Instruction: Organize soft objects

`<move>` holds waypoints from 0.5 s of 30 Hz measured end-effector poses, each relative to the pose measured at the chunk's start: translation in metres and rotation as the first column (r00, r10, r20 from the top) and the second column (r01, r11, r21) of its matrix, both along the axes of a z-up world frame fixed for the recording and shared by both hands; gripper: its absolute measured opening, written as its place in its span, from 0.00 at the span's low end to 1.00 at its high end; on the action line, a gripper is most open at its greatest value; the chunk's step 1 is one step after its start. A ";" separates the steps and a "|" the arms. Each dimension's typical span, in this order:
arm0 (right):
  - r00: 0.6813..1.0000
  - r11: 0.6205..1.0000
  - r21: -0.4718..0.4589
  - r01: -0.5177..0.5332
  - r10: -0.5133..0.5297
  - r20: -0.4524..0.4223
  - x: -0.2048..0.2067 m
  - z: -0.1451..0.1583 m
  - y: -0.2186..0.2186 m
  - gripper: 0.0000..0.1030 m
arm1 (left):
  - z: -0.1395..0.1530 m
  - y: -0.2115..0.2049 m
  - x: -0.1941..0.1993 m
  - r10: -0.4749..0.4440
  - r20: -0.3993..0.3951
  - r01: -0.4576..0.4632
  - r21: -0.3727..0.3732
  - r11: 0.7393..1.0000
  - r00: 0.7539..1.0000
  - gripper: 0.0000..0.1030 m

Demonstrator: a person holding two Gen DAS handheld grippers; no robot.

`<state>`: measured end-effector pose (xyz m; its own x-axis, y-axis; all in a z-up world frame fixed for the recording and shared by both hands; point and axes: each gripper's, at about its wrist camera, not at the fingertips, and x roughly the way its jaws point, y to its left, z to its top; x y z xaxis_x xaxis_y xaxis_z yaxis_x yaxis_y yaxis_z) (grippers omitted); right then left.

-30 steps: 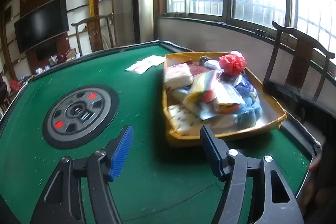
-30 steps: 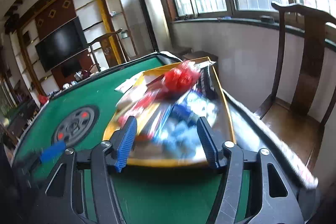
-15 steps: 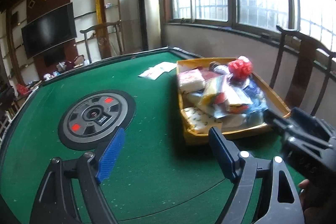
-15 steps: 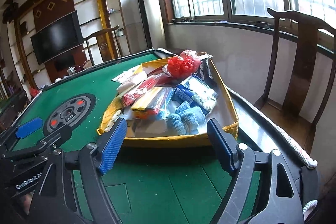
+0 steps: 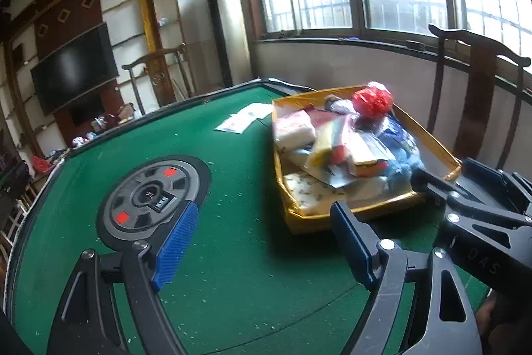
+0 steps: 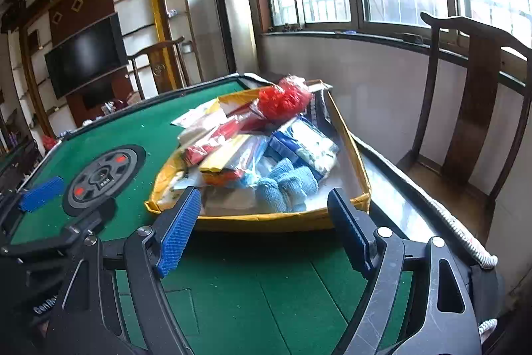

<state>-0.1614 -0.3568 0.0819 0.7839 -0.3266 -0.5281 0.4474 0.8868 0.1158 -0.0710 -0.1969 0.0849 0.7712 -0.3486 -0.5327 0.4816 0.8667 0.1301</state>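
A yellow tray (image 5: 429, 138) (image 6: 259, 223) on the green table holds a pile of soft goods: a red mesh ball (image 5: 370, 100) (image 6: 286, 98), blue fluffy cloths (image 6: 286, 185), white tissue packs (image 5: 294, 130) and plastic-wrapped packets (image 6: 229, 155). My left gripper (image 5: 262, 245) is open and empty above the felt, left of the tray's near corner. My right gripper (image 6: 262, 232) is open and empty just in front of the tray's near edge; it also shows in the left wrist view (image 5: 472, 208).
The green felt table (image 5: 232, 238) has a round grey centre panel (image 5: 153, 195) (image 6: 99, 178). White paper packets (image 5: 242, 120) lie beyond the tray. A dark wooden chair (image 6: 472, 108) stands right of the table, under the windows.
Both grippers have pulled back and risen from the tray, so more of the table shows. The right gripper has come into the left wrist view. Both stay open.
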 end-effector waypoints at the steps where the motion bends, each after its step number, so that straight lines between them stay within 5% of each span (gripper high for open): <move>1: 1.000 1.000 0.004 0.000 0.000 -0.003 0.000 0.000 -0.001 0.77 | 0.001 0.002 0.000 0.009 0.010 -0.009 -0.003 1.000 1.000 0.80; 15: 1.000 1.000 0.016 0.000 0.000 -0.007 -0.001 -0.002 -0.002 0.77 | -0.001 0.004 0.005 0.072 0.021 -0.073 0.041 0.996 0.997 0.80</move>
<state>-0.1622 -0.3584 0.0803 0.7801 -0.3183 -0.5386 0.4486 0.8846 0.1270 -0.0662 -0.1932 0.0842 0.8043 -0.2690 -0.5299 0.4145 0.8929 0.1758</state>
